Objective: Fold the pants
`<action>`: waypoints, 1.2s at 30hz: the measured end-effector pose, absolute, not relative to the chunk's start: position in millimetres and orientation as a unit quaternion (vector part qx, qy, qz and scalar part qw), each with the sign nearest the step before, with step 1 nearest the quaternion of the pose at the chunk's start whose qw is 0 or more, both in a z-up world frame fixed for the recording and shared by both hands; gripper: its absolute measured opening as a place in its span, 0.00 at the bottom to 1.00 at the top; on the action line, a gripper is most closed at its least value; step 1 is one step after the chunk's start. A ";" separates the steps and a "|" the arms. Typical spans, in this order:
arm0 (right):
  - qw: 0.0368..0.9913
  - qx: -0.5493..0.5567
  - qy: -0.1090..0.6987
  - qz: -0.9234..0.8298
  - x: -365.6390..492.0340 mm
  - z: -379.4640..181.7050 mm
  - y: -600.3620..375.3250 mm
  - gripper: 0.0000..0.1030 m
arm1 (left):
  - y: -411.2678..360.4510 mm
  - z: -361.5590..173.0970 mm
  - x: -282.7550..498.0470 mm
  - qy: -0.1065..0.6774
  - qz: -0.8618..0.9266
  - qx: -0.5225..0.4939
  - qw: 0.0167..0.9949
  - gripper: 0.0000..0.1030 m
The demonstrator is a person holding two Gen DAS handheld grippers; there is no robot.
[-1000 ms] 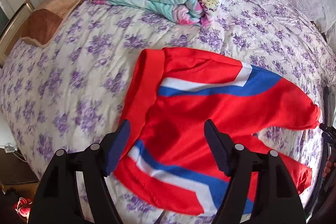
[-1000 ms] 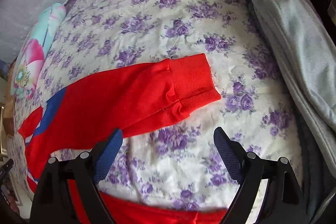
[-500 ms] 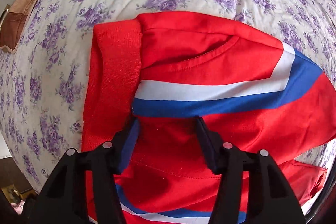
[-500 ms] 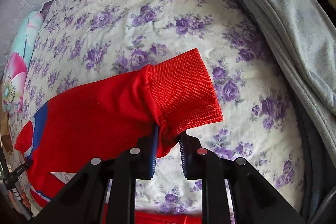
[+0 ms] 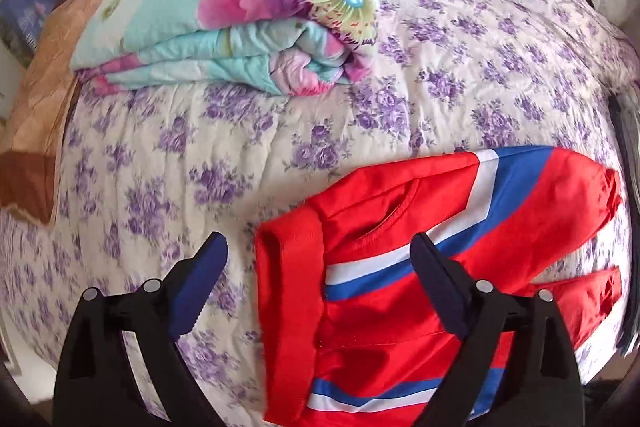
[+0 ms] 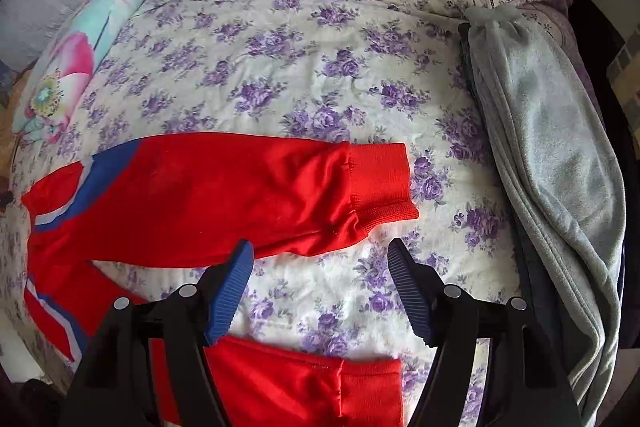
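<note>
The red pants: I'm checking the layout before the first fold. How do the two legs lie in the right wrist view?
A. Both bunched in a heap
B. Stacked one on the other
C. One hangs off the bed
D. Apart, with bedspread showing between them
D: the red pants lie flat, with a strip of the flowered bedspread showing between the upper leg and the lower one.

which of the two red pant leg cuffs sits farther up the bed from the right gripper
The upper cuff, lying beyond the right gripper; the other cuff lies below its fingers.
</note>
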State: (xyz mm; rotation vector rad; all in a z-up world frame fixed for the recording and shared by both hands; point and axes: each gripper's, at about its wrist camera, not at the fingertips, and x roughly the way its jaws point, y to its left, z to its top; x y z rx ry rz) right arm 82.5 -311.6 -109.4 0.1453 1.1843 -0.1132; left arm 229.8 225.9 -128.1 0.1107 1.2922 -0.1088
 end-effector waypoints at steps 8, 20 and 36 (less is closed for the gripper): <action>0.816 0.082 0.570 -0.047 54.5 -106.6 -299.7 0.68 | 231.2 -171.1 270.8 0.651 -0.120 0.066 0.747 0.87; 0.830 -0.026 0.555 0.051 121.8 -87.2 -240.3 0.68 | 208.7 -210.0 275.4 0.666 -0.157 0.098 0.723 0.17; 0.692 -0.194 0.566 0.404 299.9 -180.3 -2.2 0.68 | 200.9 -178.6 245.7 0.630 -0.144 0.138 0.750 0.14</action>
